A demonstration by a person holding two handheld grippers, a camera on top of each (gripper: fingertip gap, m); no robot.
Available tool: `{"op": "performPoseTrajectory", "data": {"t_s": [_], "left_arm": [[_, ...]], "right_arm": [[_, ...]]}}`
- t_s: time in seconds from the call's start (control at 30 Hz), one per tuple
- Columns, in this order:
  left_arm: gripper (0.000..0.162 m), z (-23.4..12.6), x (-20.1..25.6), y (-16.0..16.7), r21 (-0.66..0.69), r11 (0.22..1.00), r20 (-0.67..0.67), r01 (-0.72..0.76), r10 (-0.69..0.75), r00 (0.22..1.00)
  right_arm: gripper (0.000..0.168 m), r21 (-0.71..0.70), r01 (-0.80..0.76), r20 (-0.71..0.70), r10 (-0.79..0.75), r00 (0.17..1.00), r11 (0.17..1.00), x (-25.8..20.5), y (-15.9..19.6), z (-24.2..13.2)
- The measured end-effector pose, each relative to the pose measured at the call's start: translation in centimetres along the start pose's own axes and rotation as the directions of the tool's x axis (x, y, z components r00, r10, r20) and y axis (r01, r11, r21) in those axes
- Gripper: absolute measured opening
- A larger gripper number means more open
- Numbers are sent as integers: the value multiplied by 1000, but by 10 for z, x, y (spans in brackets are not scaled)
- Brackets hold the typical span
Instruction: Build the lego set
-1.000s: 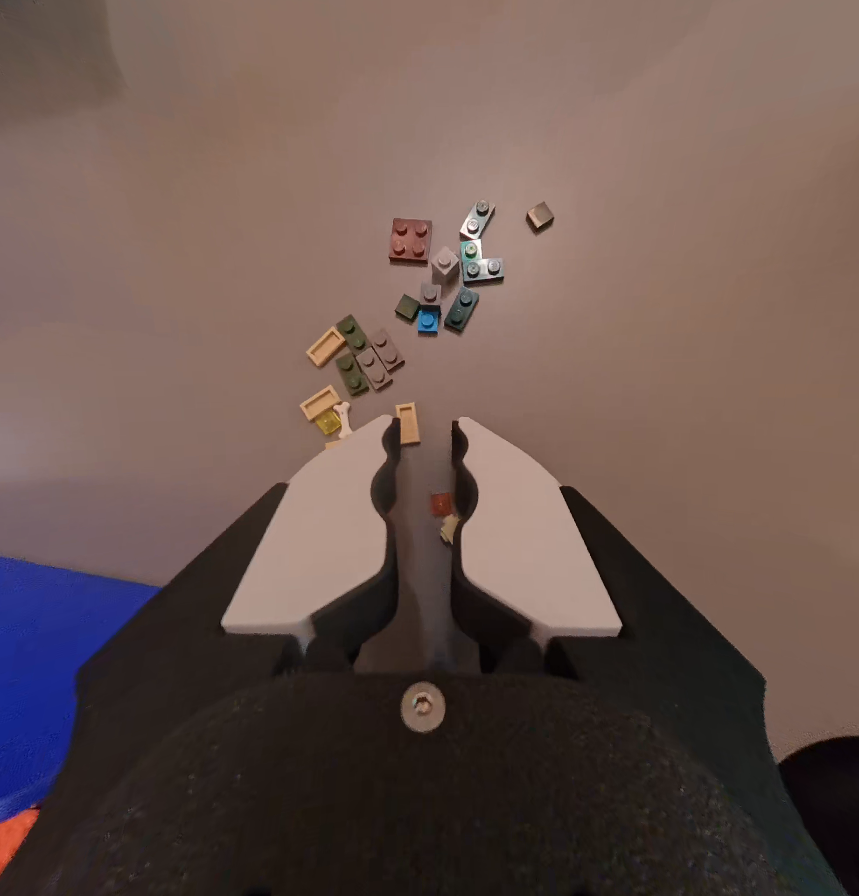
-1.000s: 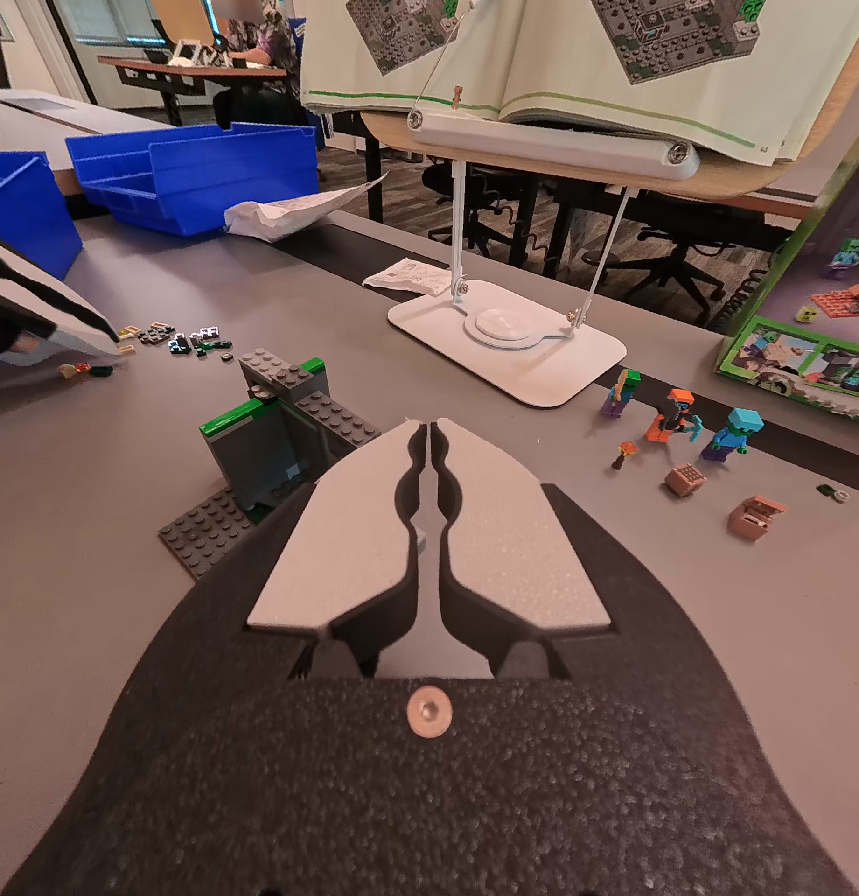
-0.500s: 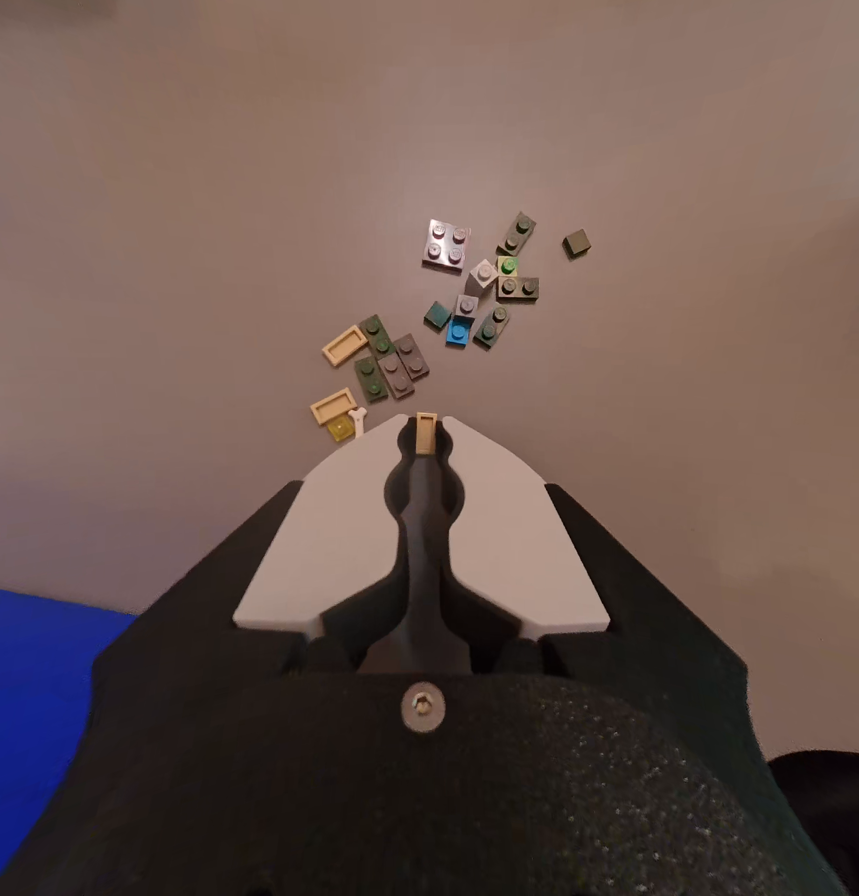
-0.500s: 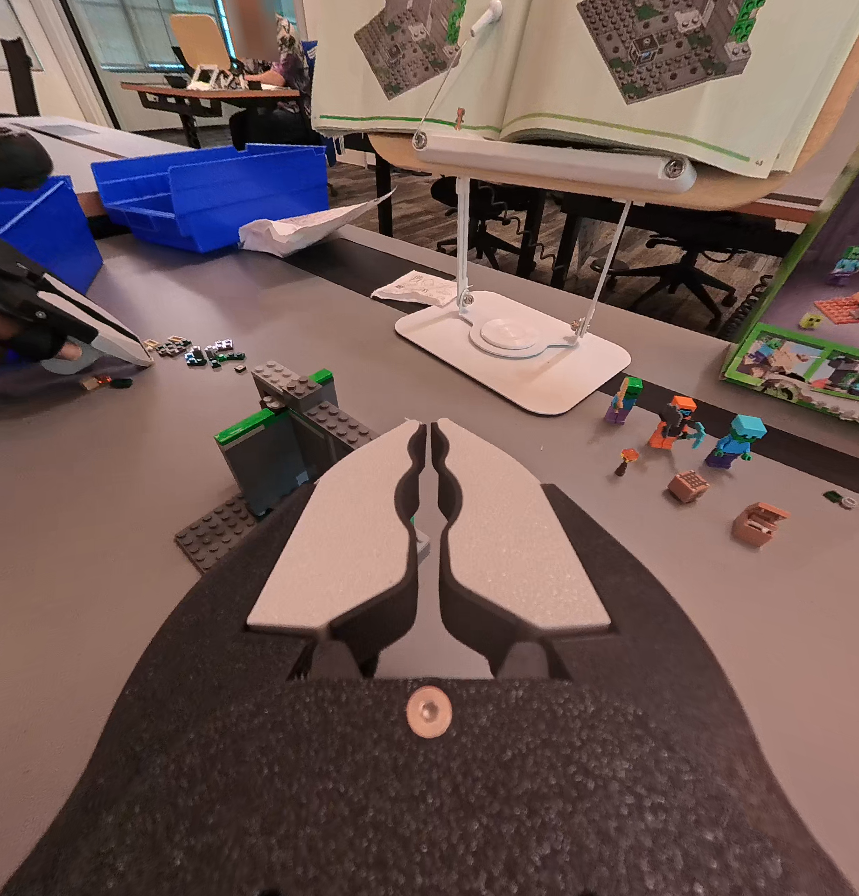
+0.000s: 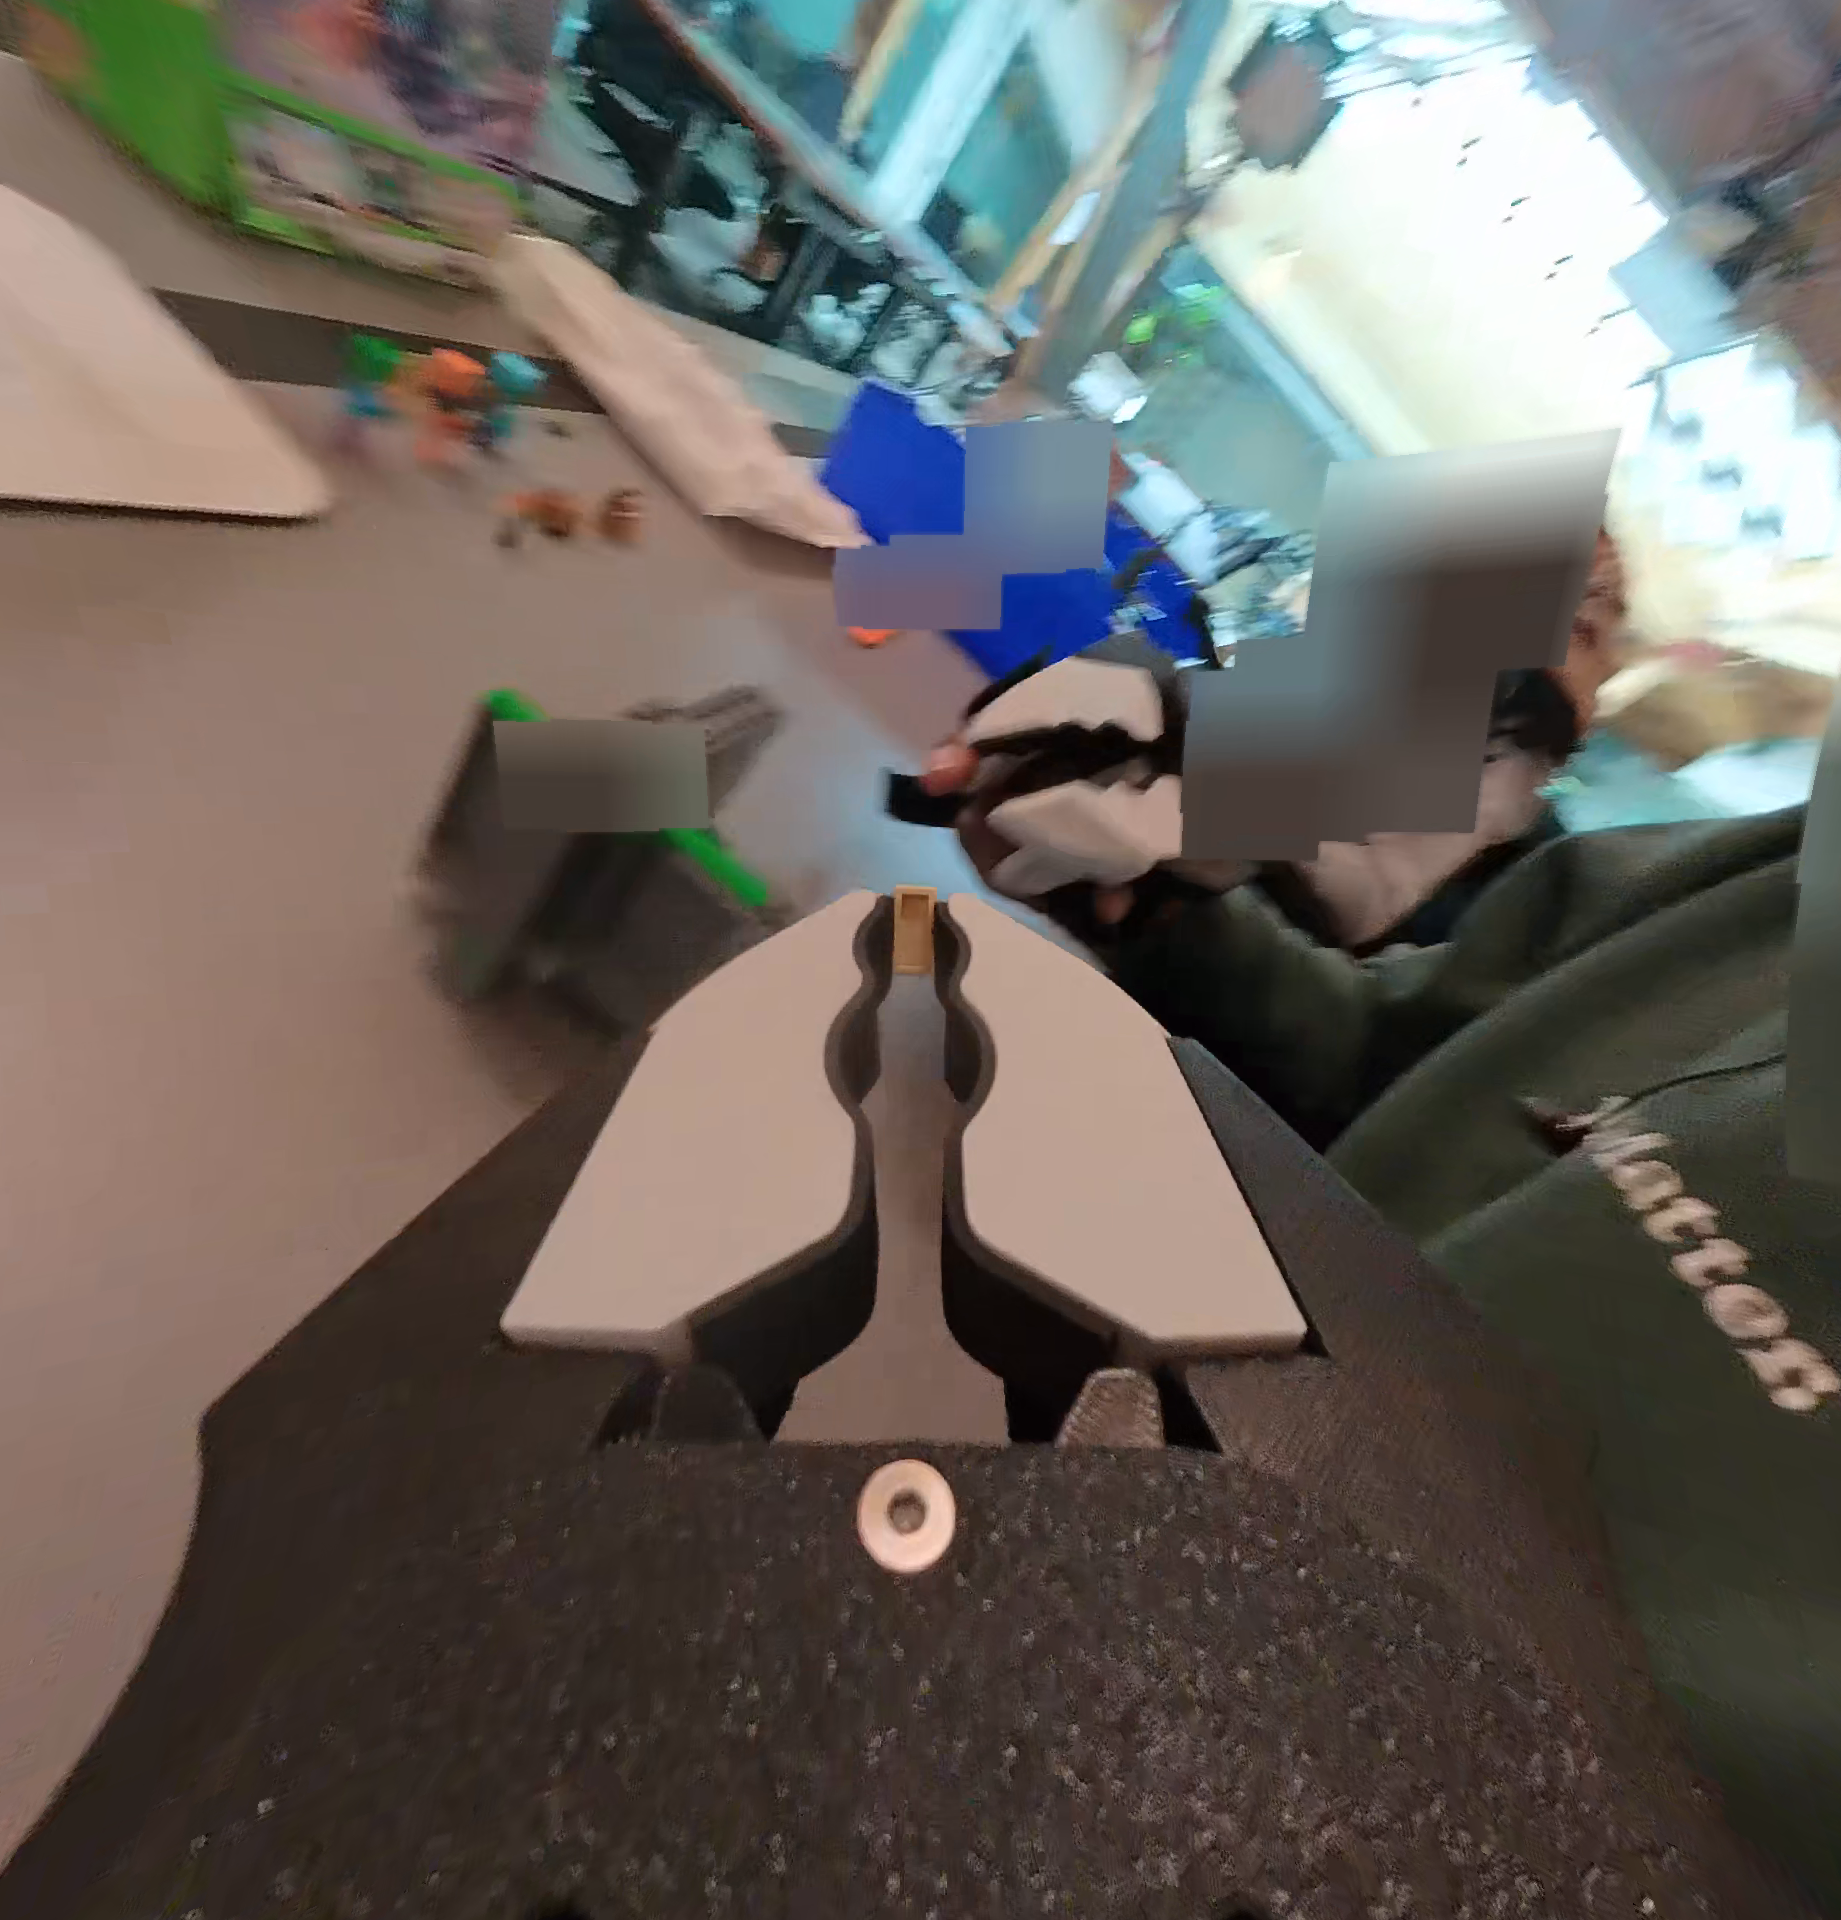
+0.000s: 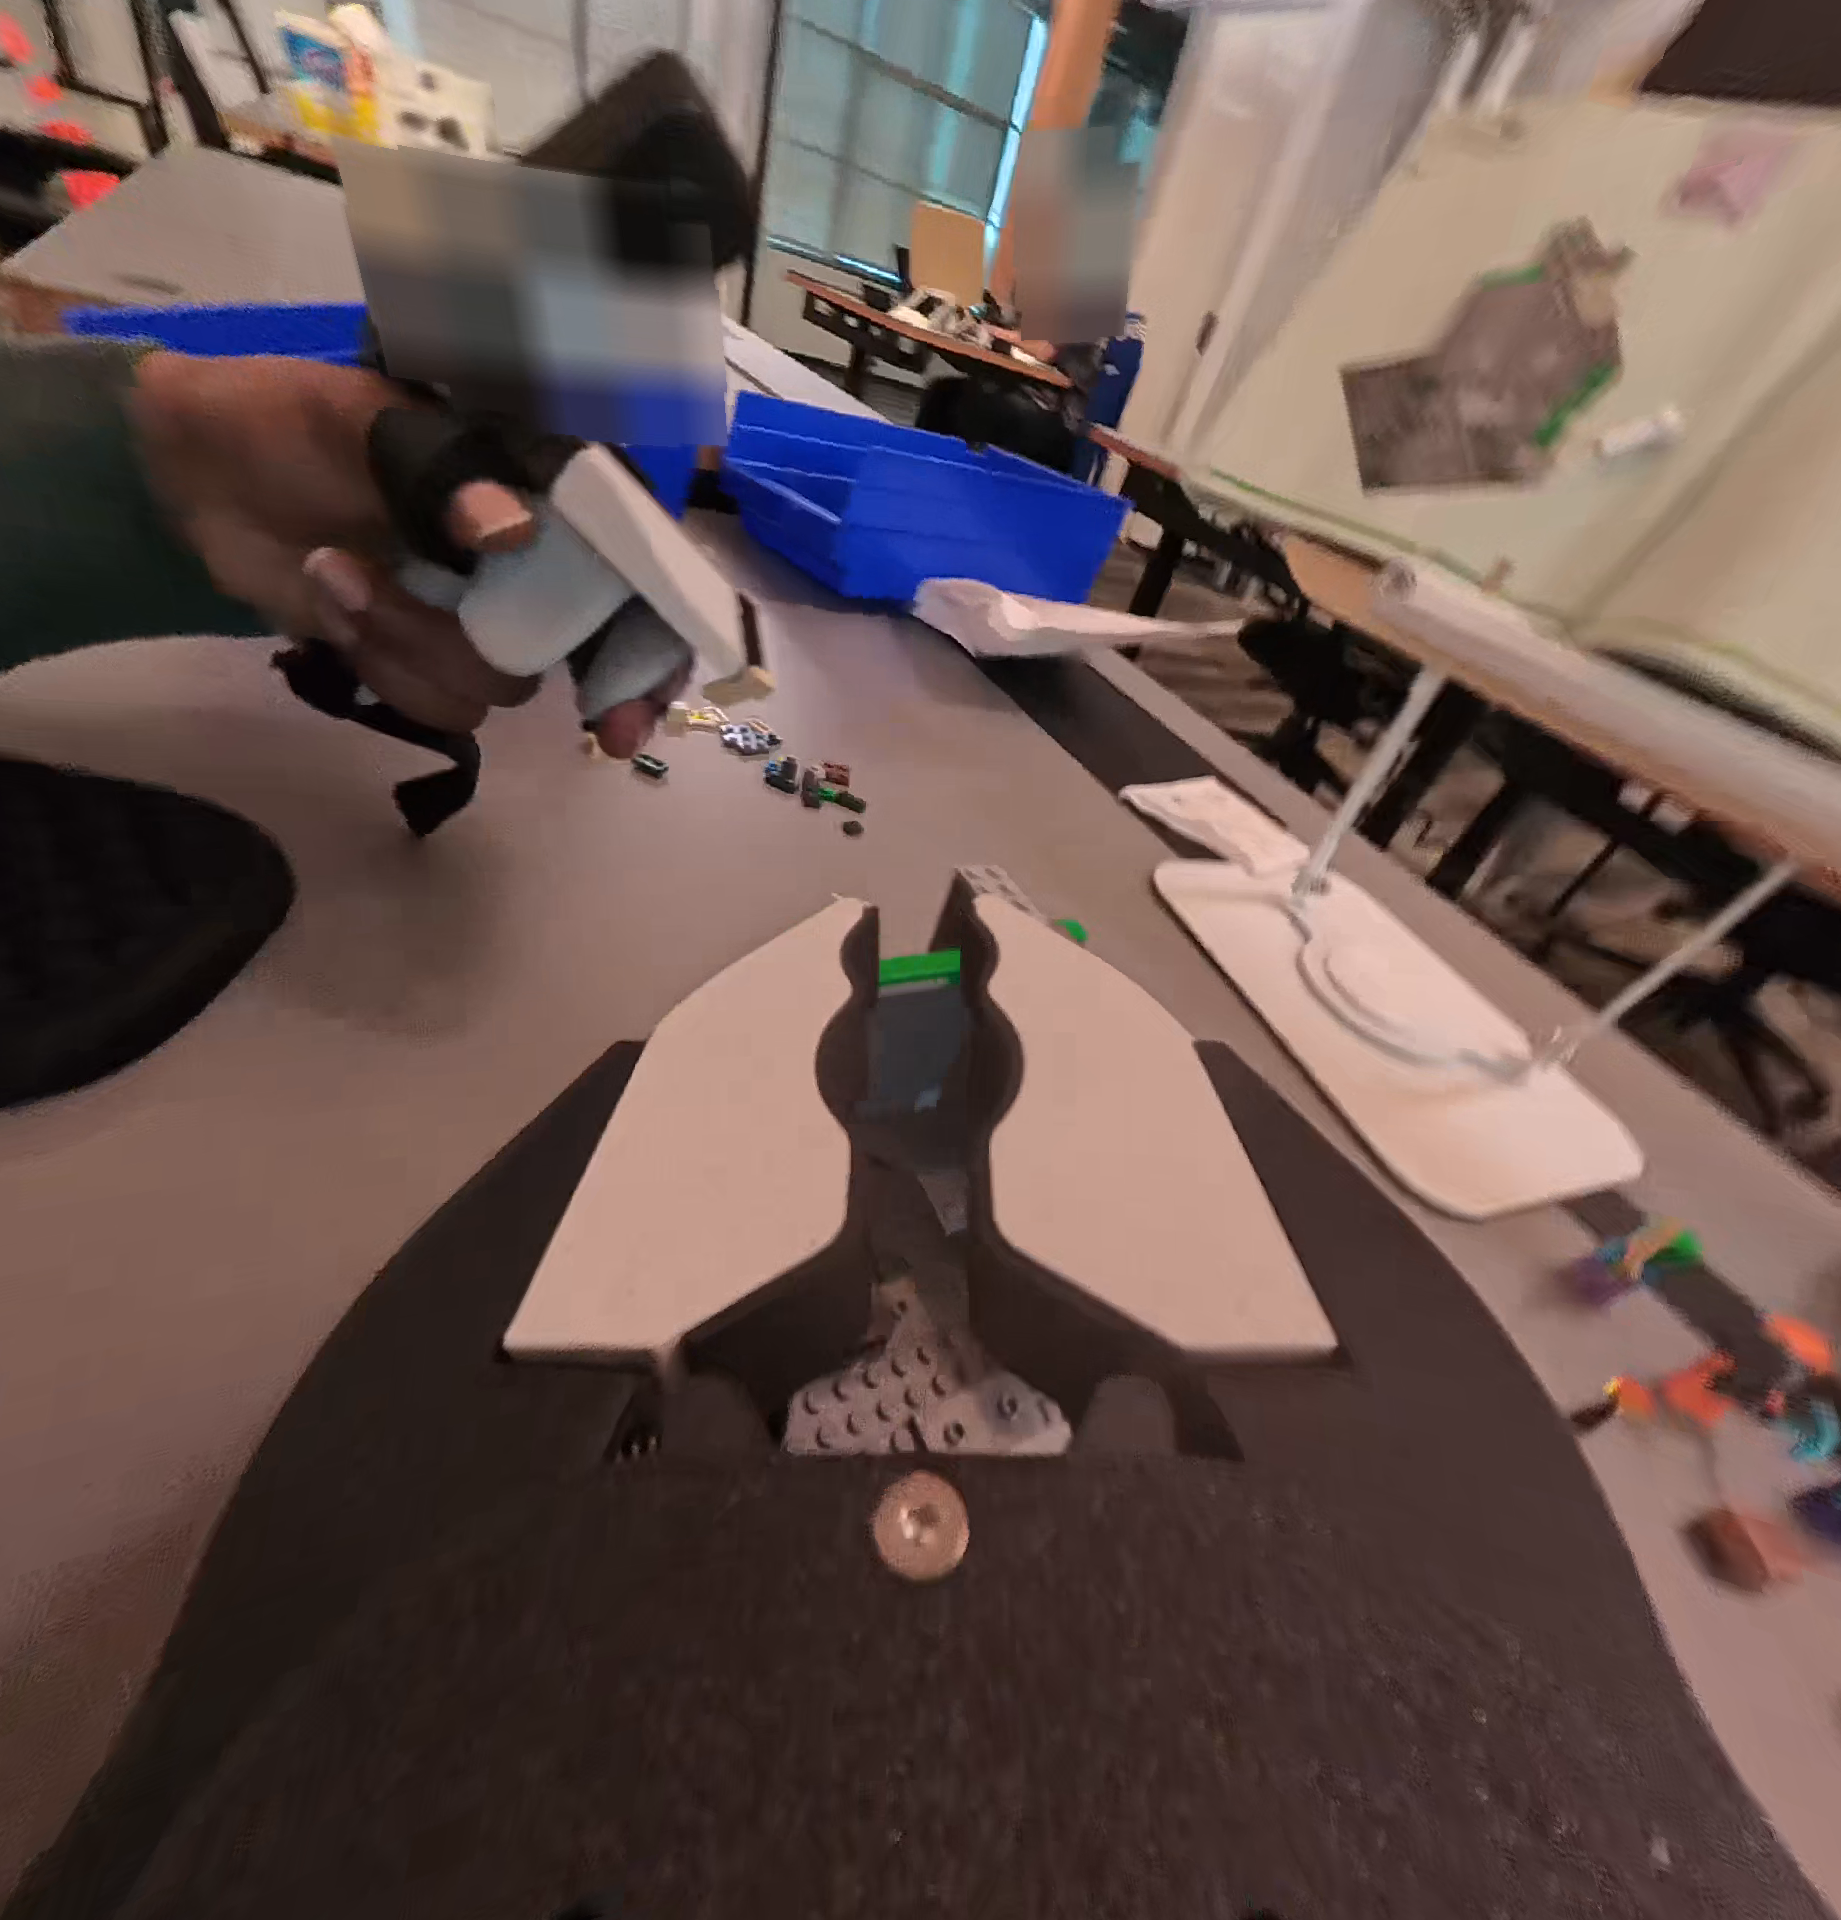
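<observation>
My left gripper (image 5: 913, 902) is shut on a small tan tile (image 5: 913, 932) and holds it in the air, pointing toward the grey and green lego build (image 5: 583, 883), which is blurred. In the right wrist view the left gripper (image 6: 741, 675) hangs above the pile of loose small pieces (image 6: 781, 767). My right gripper (image 6: 909, 920) is down over the build. Its jaws stand on either side of a grey wall with a green top (image 6: 918, 1023) and look closed on it. The grey studded baseplate (image 6: 916, 1392) shows beneath the fingers.
A white stand base (image 6: 1394, 1049) holding the instruction booklet (image 6: 1498, 384) stands to the right. Blue bins (image 6: 926, 509) are at the back. Minifigures and small brown parts (image 6: 1726, 1382) lie at the right. A person's dark green sleeve (image 5: 1518, 1091) is close by. The grippers' ends are close to 8 centimetres from one another.
The left gripper closed on the tan tile, lifted it off the table and swung toward the build. The right gripper dropped onto the build, its jaws now parted around the wall.
</observation>
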State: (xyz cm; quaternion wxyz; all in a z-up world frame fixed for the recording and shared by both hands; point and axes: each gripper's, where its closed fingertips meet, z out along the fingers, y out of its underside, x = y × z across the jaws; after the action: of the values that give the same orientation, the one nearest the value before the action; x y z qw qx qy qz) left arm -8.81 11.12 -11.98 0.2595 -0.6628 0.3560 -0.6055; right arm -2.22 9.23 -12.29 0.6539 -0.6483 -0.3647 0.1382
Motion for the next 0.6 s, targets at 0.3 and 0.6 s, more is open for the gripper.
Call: {"op": "performPoseTrajectory", "data": {"t_s": [0.3, 0.6], "left_arm": [[7, 40, 39, 10, 13, 964, -331, 266, -247, 911], [7, 48, 42, 17, 0, 951, -368, 311, -289, 884]], "right_arm": [[37, 46, 304, -54, -302, 952, 951, -25, -15, 4], [16, 43, 380, -46, -378, 925, 924, -36, -18, 5]]}}
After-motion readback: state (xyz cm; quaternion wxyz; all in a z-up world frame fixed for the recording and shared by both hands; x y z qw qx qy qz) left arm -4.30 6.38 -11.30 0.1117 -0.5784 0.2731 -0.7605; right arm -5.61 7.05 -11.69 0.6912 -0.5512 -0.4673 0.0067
